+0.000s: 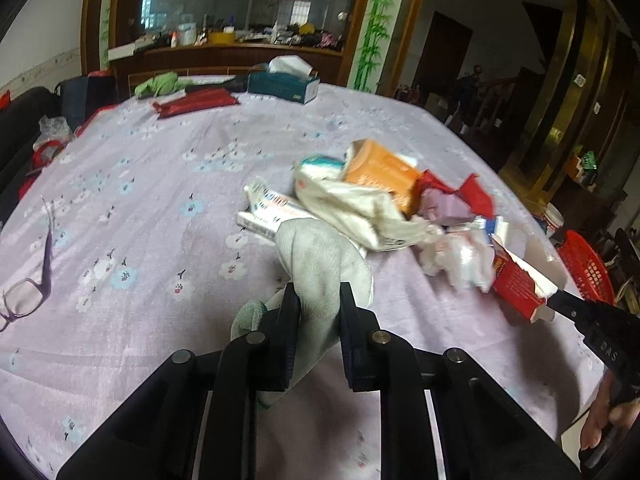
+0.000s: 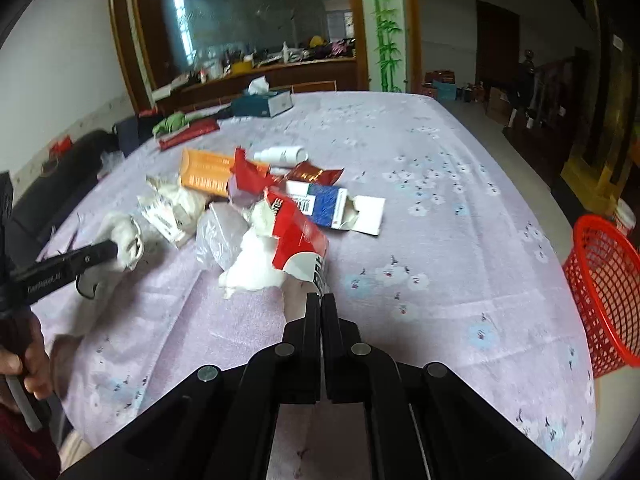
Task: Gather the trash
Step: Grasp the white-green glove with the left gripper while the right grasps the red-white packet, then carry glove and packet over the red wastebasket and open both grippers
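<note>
Right gripper (image 2: 321, 300) pinches the torn red carton (image 2: 298, 236); red basket (image 2: 608, 288) sits off right, nearest it. Left gripper (image 1: 320, 292) clamps a grey sock (image 1: 320, 264).

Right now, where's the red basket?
The red basket stands off the table's right edge, at the far right of the right wrist view; the left wrist view shows it behind the red carton.
</note>
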The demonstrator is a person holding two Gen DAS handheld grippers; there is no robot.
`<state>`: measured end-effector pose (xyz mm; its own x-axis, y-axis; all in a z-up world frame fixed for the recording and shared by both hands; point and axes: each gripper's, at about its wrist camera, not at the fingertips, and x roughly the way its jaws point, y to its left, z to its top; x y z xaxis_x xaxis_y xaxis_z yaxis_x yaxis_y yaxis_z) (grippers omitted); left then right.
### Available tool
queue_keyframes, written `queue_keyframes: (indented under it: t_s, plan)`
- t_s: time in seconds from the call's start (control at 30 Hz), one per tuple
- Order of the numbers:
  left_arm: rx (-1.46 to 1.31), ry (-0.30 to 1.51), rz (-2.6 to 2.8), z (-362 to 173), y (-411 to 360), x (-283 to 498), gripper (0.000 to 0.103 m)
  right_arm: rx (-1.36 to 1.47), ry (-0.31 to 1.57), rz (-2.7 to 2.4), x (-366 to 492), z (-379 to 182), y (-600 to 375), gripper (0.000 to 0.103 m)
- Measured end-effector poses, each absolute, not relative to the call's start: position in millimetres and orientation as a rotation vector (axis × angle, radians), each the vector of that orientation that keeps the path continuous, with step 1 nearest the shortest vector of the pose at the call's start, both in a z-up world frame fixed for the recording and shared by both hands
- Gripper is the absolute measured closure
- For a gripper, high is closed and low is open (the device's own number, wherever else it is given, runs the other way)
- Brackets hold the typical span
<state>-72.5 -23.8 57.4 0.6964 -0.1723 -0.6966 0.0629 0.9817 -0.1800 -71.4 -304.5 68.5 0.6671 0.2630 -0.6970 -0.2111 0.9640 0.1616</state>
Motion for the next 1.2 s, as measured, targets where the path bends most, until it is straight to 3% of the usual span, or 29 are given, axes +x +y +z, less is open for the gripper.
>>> queue_keyframes:
  t_s: [0.57, 1.2]
  plan:
    - [-0.07, 0.725, -0.416, 100.4, -125.3, -88.7, 0.086, 0.305, 0.682, 0.17, -109.1, 100.2, -395.9, 0.102]
    - [0.021, 0.749, -0.812, 118.2, -356.0, -58.6, 0.085, 0.531, 0.56, -0.174, -147.6, 109.9, -576.2, 0.102]
